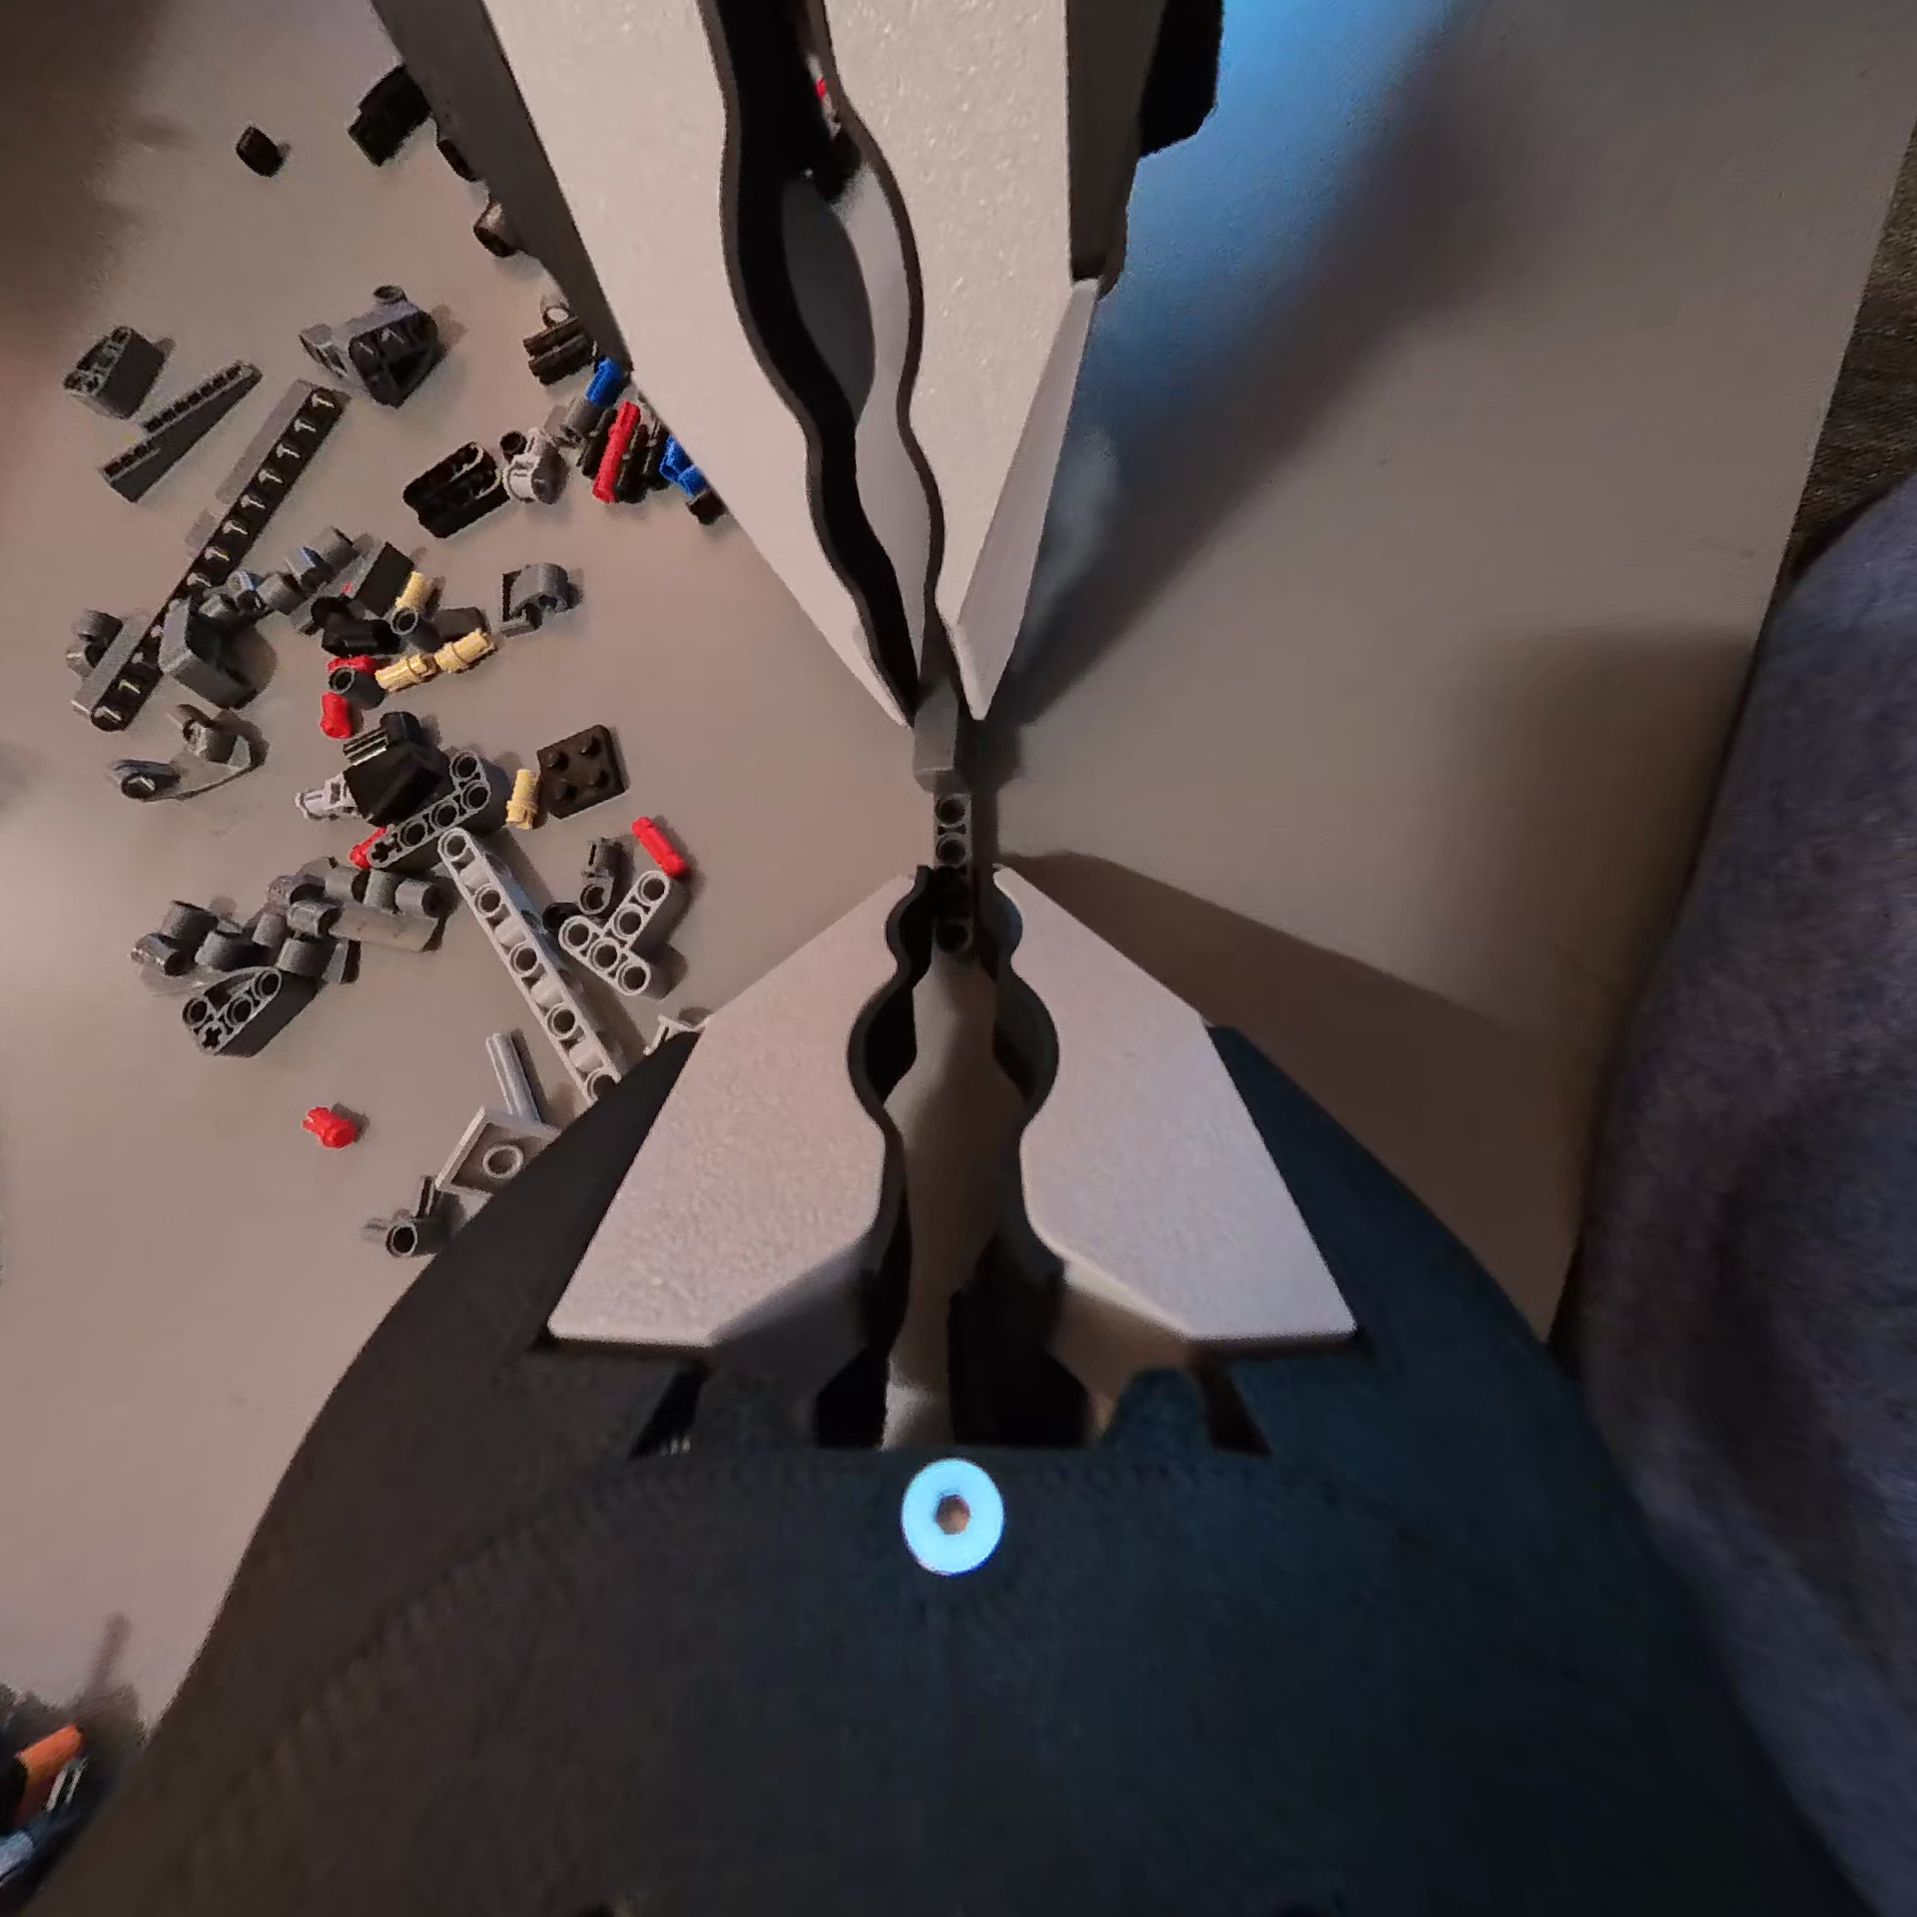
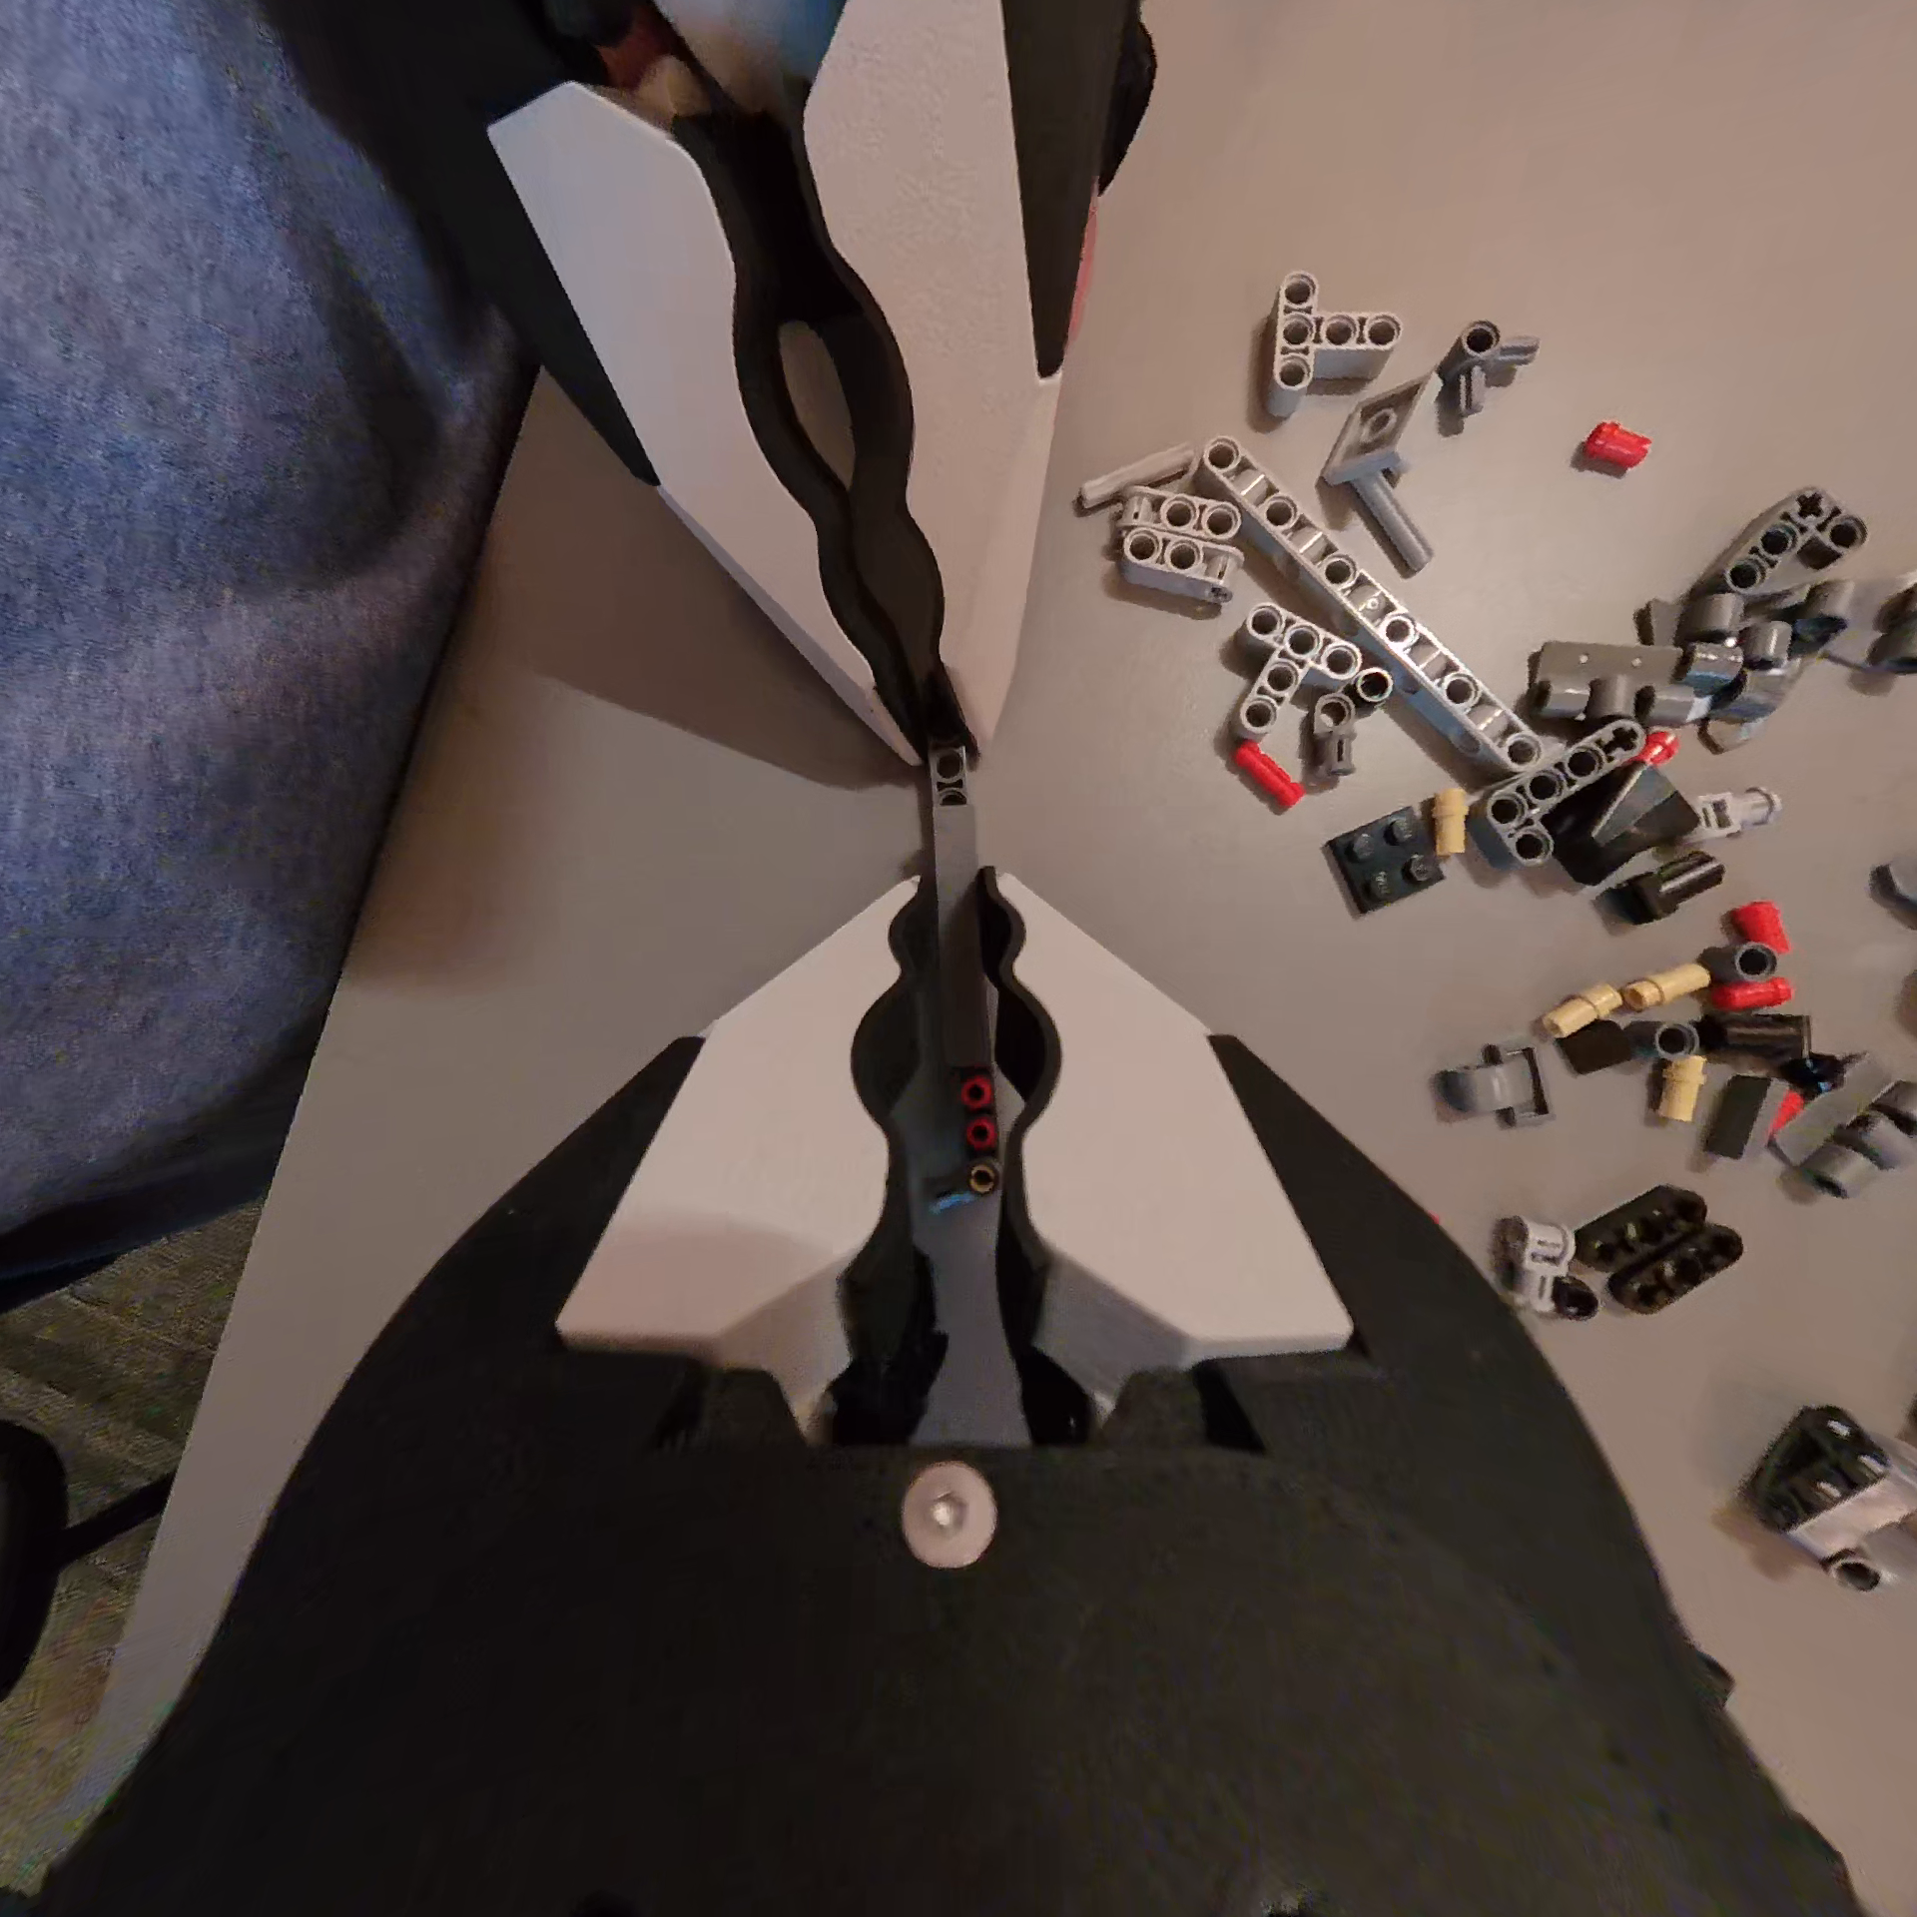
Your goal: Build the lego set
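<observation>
A thin dark grey Technic beam [image 1: 950,825] hangs over the grey table [image 1: 1297,830], held between both grippers, which face each other tip to tip. My left gripper [image 1: 949,897] is shut on its near end. My right gripper [image 1: 942,716] comes in from the top, shut on the far end. In the right wrist view the beam [image 2: 952,830] runs back between the fingers of my right gripper [image 2: 954,882], with two red pins [image 2: 976,1110] set in it. My left gripper [image 2: 946,739] clamps the far end there.
Loose parts lie in a pile on the table [image 2: 622,830]: a long light grey beam [image 1: 529,965] [image 2: 1369,612], a black 2x2 plate [image 1: 581,773] [image 2: 1385,856], a red pin [image 1: 332,1126] [image 2: 1616,446]. Blue fabric [image 1: 1763,1141] [image 2: 207,519] lies past the table edge. The grippers are tip to tip, or close to it.
</observation>
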A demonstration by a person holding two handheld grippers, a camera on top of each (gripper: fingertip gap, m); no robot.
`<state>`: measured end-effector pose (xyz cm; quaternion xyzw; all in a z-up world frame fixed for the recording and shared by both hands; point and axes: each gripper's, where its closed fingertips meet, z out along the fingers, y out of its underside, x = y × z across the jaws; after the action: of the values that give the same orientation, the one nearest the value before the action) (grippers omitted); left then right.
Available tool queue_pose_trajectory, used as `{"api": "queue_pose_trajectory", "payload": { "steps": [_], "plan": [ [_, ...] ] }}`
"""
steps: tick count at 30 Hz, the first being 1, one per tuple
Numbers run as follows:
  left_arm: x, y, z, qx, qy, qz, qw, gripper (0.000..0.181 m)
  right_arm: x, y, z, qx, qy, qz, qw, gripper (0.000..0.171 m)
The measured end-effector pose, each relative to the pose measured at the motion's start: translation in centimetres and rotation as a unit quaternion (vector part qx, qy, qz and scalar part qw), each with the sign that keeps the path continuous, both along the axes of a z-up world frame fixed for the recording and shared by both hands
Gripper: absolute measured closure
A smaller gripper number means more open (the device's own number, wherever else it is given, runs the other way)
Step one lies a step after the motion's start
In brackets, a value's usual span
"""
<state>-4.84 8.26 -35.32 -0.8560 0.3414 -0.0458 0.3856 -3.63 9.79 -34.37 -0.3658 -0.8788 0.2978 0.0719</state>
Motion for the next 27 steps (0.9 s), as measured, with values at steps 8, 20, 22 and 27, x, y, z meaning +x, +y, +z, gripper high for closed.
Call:
{"api": "queue_pose_trajectory", "payload": {
  "steps": [8,20,22,27],
  "plan": [
    [0.0,0.0,0.0,0.0,-0.001,-0.002,1.0,0.175,0.2,0.1,-0.2,0.012,-0.002,-0.007,1.0,0.166],
    [1.1,1.4,2.2,0.029,-0.043,-0.002,0.999,0.161,0.2,0.1,-0.2,0.024,0.003,-0.007,1.0,0.165],
    [1.4,1.7,1.8,0.02,-0.043,-0.008,0.999,0.166,0.2,0.1,-0.2,0.023,0.004,-0.007,1.0,0.166],
    [1.6,2.0,1.2,0.009,-0.04,-0.006,0.999,0.174,0.2,0.1,-0.2,0.022,0.007,-0.005,1.0,0.166]
  ]
}}
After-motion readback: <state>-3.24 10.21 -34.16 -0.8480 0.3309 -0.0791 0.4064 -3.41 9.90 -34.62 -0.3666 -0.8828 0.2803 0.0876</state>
